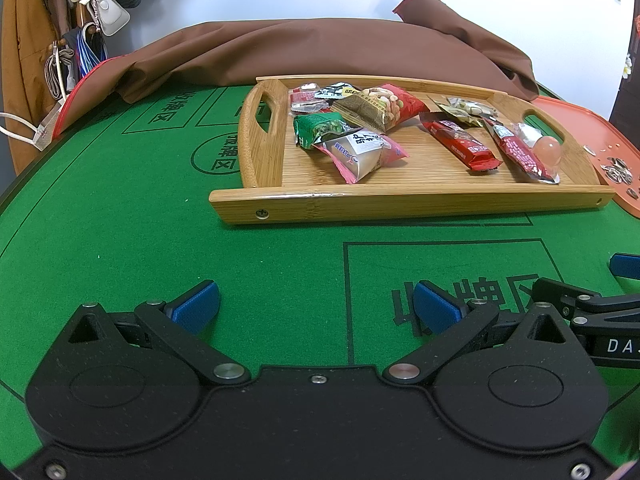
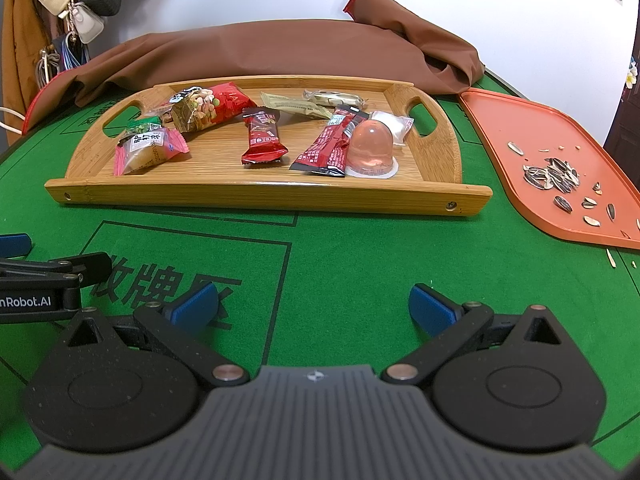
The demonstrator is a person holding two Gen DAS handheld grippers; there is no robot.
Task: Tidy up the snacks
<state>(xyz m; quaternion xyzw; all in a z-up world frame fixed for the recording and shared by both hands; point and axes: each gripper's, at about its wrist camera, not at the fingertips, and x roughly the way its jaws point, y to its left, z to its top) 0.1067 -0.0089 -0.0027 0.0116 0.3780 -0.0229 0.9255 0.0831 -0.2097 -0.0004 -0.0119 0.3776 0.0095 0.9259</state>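
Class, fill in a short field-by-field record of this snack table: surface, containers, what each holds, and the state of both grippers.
surface: green felt table
main container: wooden tray with two cut-out handles
tray contents: wrapped snacks, including a red bar and a pink jelly cup
second container: orange tray, right of the wooden one
orange tray contents: sunflower seeds and shells
left gripper: open, empty, over the felt
right gripper: open, empty, over the felt
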